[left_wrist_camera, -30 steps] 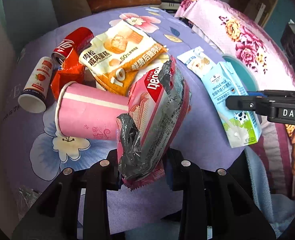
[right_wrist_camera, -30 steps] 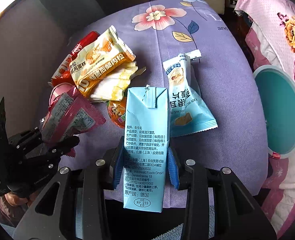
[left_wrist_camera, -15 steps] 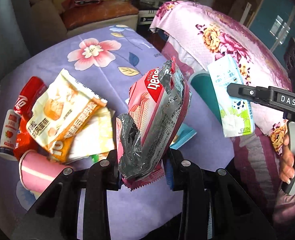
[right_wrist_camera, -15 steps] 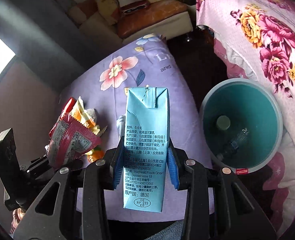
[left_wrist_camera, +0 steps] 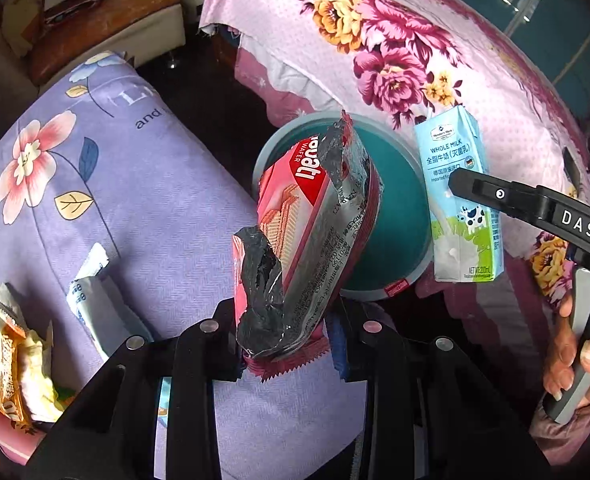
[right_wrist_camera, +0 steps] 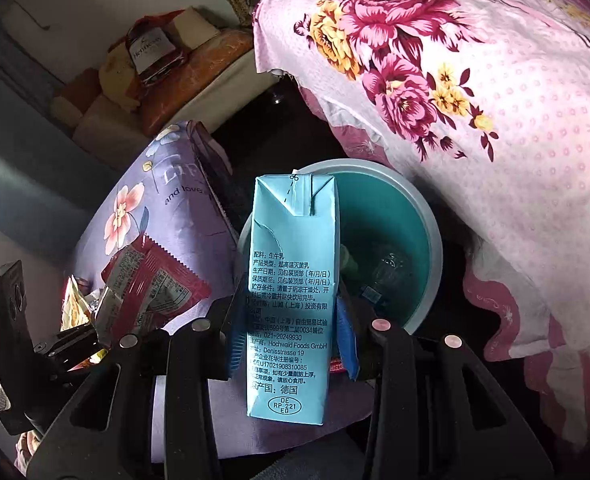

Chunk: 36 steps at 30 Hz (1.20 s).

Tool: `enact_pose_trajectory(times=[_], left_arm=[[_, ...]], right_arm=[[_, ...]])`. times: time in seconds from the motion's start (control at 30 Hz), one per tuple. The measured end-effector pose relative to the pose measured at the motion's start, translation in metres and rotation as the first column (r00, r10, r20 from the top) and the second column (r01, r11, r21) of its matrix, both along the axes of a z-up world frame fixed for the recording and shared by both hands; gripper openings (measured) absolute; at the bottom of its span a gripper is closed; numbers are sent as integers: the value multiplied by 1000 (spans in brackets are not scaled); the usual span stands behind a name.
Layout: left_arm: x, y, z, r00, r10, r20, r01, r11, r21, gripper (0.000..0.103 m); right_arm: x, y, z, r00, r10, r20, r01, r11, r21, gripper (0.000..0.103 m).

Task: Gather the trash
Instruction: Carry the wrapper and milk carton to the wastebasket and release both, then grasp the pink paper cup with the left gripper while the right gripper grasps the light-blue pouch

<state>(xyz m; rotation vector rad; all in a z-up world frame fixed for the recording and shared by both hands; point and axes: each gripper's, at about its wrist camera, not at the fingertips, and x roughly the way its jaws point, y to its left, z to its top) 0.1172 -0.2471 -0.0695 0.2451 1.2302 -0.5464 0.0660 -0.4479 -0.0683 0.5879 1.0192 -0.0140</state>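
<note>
Trash in hand: the left tongs (left_wrist_camera: 287, 330) clamp a pink wafer wrapper (left_wrist_camera: 307, 240), raised in front of the teal bin (left_wrist_camera: 391, 216); the right tongs (right_wrist_camera: 291, 340) grip a blue milk carton (right_wrist_camera: 291, 300) upright before that bin. More wrappers (left_wrist_camera: 3, 356) lie on the purple floral cloth (left_wrist_camera: 95, 184).

Glossy foil wafer wrapper (left_wrist_camera: 315, 236) (crinkled), woven bedspread (left_wrist_camera: 143, 216)
</note>
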Motion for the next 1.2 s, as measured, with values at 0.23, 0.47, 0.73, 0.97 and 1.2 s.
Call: enact_pose_trajectory(times=[0.23,0.47,0.73,0.97,1.2], left_arm=[[10,-30,-28,999,-20,-50,22,999,48,42],[13,-27,-21,1000,12,-20,-12,1000,26,83],[12,1,-16,996,82,-37,-83,996,-19,90],[8,17,-14,992,109,-60,-112,993,-49,91],[0,37,-7,989,138,-53,-141,988,-65,91]], right_arm=[[5,-18,-17,999,-23,-35,24,1000,12,36],[10,-14,-21,999,-11,-50,11,1000,7,36],[16,-7,-31,996,-2,-86,2,1000,3,36],[18,4,-35,992,4,-123,-5,1000,-9,47],[18,21,-26,992,27,-127,-31,999,-29,65]])
